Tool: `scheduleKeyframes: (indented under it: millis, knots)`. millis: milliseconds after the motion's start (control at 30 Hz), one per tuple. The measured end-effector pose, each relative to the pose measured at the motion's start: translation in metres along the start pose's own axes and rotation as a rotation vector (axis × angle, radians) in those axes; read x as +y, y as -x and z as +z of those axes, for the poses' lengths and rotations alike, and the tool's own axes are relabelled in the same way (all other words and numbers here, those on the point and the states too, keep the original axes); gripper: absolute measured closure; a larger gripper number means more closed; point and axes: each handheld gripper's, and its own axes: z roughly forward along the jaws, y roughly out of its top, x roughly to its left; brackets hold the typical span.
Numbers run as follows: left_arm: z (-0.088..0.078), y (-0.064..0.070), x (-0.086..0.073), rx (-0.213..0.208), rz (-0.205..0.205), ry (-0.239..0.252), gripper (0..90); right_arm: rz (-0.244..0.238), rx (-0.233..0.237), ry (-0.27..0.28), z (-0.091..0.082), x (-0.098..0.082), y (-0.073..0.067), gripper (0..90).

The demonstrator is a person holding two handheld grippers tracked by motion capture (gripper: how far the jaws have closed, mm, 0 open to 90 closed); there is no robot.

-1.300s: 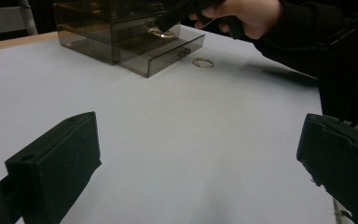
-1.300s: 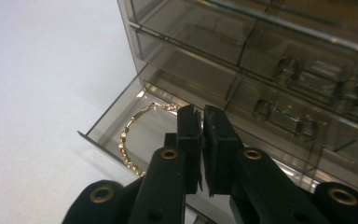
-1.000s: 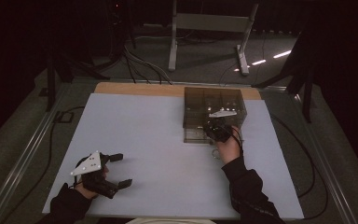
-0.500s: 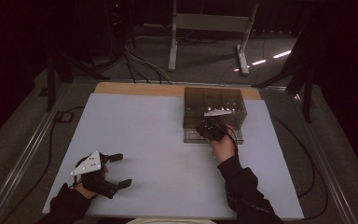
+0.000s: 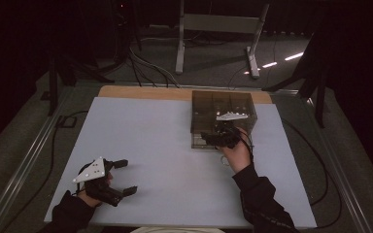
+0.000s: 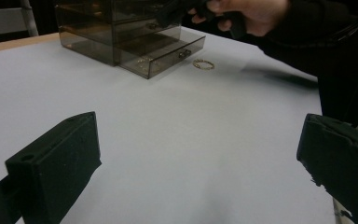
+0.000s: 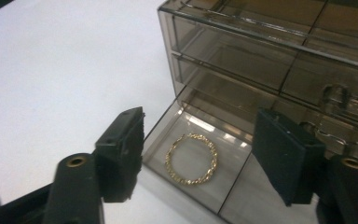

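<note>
We have just been opening our right tool above the thin gold ring-shaped bracelet, now lying released in the smoky clear plastic organiser's pulled-out bottom drawer, while our left tool rests spread and empty on the white surface.

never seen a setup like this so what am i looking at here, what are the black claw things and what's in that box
A person sits at a white table, holding a hand-held gripper in each hand. One camera looks down from above; one rides on each gripper, looking along its black jaws. The left hand-held gripper rests open near the table's front, holding nothing. The right hand-held gripper has just been opening over the pulled-out bottom drawer of a smoky clear drawer box. A gold bracelet lies in that drawer; another gold ring-shaped piece lies on the table.
</note>
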Motion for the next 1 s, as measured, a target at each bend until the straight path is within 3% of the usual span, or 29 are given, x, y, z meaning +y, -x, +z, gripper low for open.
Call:
scheduleKeyframes:
  millis: [267, 633, 1000]
  knots:
    - [0.0, 0.0, 0.0, -0.001, -0.006, 0.006, 0.4, -0.02, 0.022, 0.02, -0.023, -0.004, -0.003, 15.0]
    - [0.001, 0.0, 0.0, -0.002, -0.007, 0.006, 0.4, -0.023, 0.013, 0.025, -0.049, -0.02, 0.004, 12.1]
    - [0.0, 0.0, 0.0, -0.002, -0.008, 0.008, 0.4, 0.004, 0.012, 0.016, -0.061, -0.044, 0.018, 13.4]
